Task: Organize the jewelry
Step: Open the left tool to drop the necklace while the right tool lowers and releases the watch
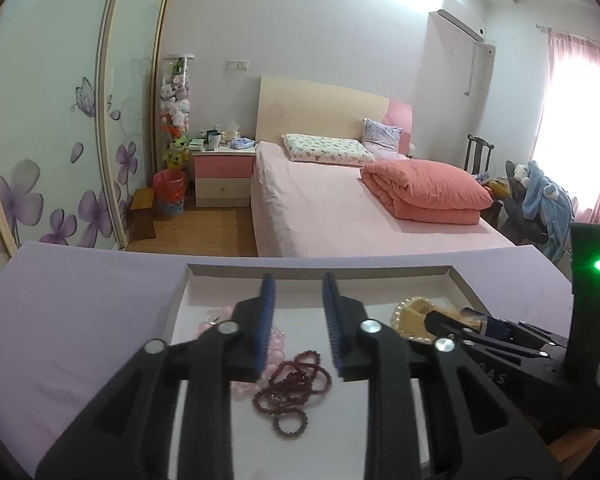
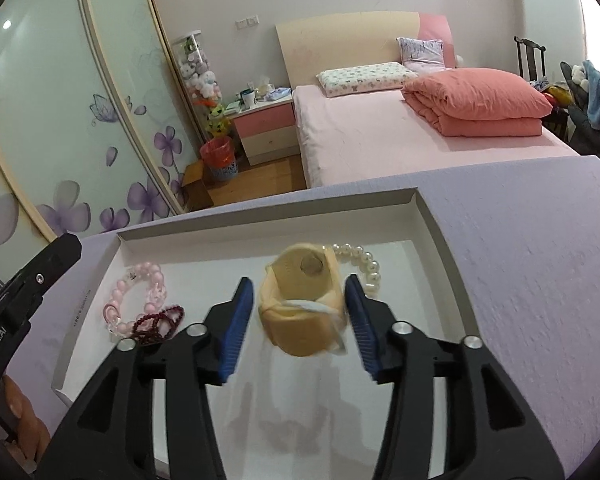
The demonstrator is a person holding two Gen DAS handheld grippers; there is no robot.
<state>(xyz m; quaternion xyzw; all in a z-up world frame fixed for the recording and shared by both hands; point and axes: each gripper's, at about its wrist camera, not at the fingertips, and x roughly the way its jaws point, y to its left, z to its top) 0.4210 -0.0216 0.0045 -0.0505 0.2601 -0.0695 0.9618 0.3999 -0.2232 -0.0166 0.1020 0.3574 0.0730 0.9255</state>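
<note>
In the white tray on the counter: pink bracelet and dark bead string at 9 o'clock, limp, light, slippery. Left tool released above them. Right tool released, straddling the tan pouch; soft, pinch mid-body.

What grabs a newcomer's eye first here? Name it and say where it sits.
First comes the tan watch-like band, blurred, between the open fingers of the right hand-held gripper over the white tray. Next, the dark red bead strand lies coiled on the tray floor below the open left hand-held gripper, touching the pink bead bracelet. A pearl bracelet lies behind the band.
</note>
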